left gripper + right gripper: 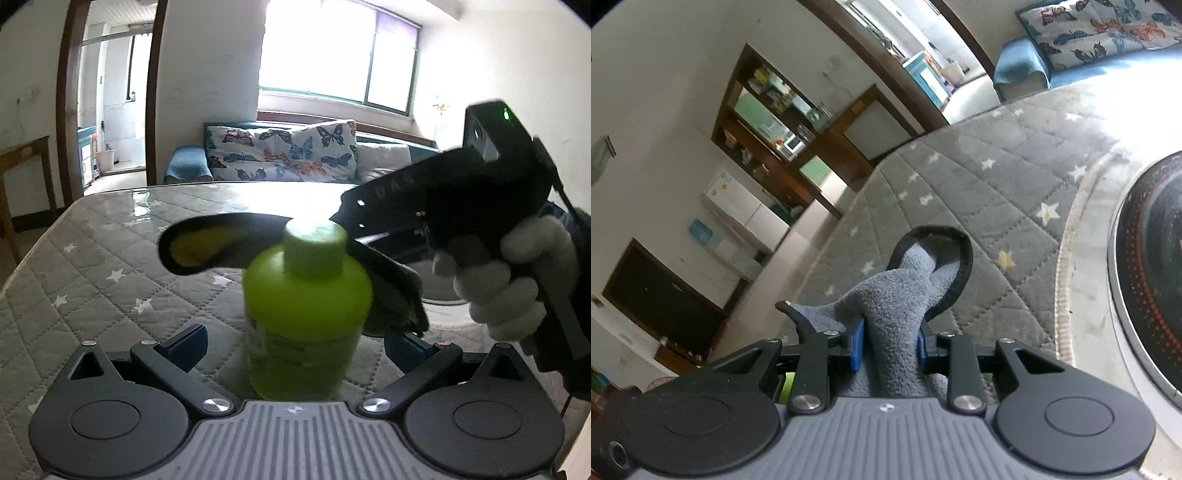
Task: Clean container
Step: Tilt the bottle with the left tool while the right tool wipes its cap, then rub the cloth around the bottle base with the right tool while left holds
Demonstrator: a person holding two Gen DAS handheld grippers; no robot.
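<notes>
A lime-green bottle (306, 295) with a wide cap stands upright between the fingers of my left gripper (295, 343). The jaws are open, with a gap showing on each side of the bottle. My right gripper (890, 343) is shut on a grey cloth (897, 295) with black trim. In the left wrist view the right gripper (364, 240), held by a white-gloved hand (509, 280), hovers just behind the bottle's cap, and the cloth (207, 247) shows a yellow side as it droops leftward. A round dark container (1145, 277) with a metal rim lies at the right.
The table (92, 258) wears a grey quilted cover with white stars. Beyond it are a sofa with a butterfly cushion (280, 151) and a bright window. A doorway opens at the left. Wooden shelves (768, 140) stand against the wall.
</notes>
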